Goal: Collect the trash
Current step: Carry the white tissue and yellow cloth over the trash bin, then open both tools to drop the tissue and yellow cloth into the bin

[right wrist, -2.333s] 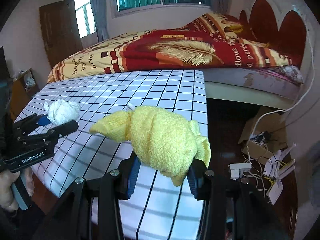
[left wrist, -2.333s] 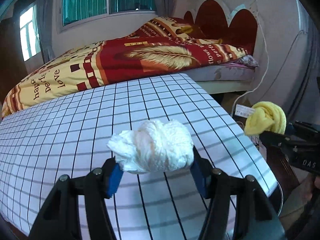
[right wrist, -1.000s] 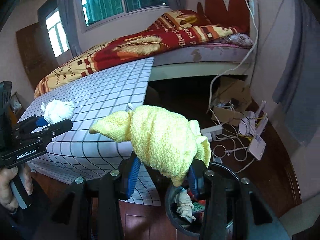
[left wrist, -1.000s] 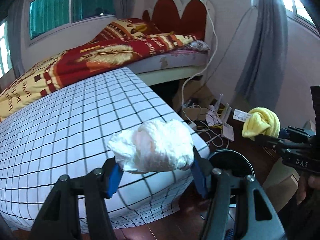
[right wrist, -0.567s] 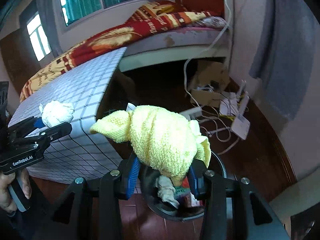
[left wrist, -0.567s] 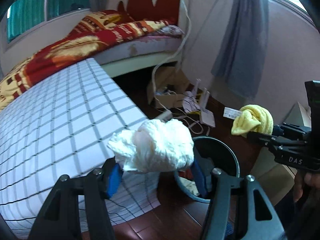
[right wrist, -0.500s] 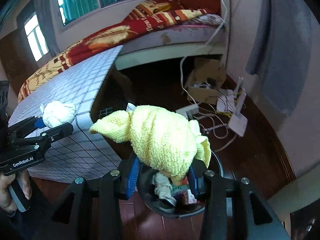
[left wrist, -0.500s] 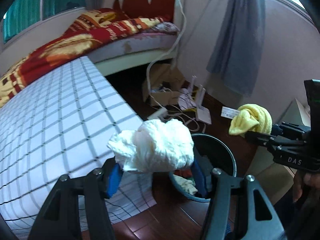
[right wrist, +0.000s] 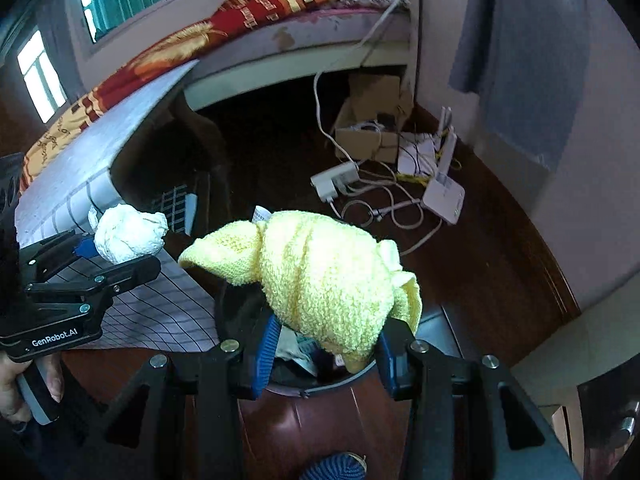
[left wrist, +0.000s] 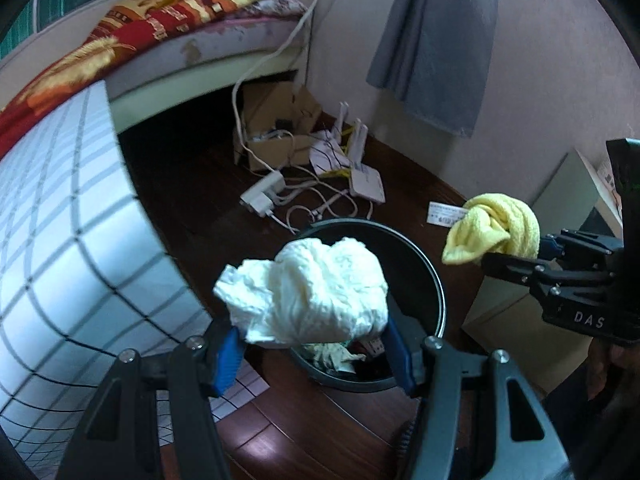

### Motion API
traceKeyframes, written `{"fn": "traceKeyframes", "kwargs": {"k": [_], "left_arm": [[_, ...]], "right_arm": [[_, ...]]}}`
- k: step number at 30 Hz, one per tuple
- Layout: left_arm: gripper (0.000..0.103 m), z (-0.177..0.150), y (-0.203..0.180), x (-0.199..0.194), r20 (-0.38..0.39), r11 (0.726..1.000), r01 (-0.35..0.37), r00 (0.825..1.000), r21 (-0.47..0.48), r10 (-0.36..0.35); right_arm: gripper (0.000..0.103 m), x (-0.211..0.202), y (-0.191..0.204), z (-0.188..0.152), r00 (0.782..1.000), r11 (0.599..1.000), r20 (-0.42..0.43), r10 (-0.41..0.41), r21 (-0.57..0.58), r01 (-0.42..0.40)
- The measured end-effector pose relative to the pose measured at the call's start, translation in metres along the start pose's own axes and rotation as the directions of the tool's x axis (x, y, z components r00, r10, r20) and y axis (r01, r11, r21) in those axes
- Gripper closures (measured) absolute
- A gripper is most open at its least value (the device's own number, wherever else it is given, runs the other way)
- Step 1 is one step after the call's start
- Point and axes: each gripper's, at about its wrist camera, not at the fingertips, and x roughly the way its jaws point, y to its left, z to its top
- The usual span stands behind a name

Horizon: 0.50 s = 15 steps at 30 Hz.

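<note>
My left gripper is shut on a crumpled white paper wad, which hangs over the near left part of a round black trash bin on the floor. My right gripper is shut on a balled yellow cloth, held above the same bin, whose inside shows crumpled trash. In the left wrist view the right gripper with the yellow cloth hovers just right of the bin's rim. In the right wrist view the left gripper with the paper wad sits at the left.
A table under a white grid-pattern cloth stands left of the bin. On the dark wooden floor beyond lie a power strip, tangled cables, a white router and a cardboard box. A bed runs along the back.
Both grippers have swung off the table, to its right, and tipped downward, carrying wad and cloth. The bin has come into view and now lies under both loads. Neither grip has changed.
</note>
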Motion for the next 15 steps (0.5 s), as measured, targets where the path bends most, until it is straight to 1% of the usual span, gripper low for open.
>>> {"fn": "traceKeyframes", "kwargs": {"k": [7,15], "left_arm": [[0.041,-0.005,-0.002,0.032,-0.063,0.999,0.03,0.998,-0.012,-0.031],[0.041,-0.011,-0.001,0.064,-0.124,0.997,0.06,0.99,-0.044,-0.065]], "right_arm": [[0.058,0.03,-0.006,-0.01,0.998,1.0,-0.062,-0.005,-0.017,0.004],[0.058,0.07,0.001,-0.022,0.989,0.995,-0.144,-0.023,-0.096,0.01]]}}
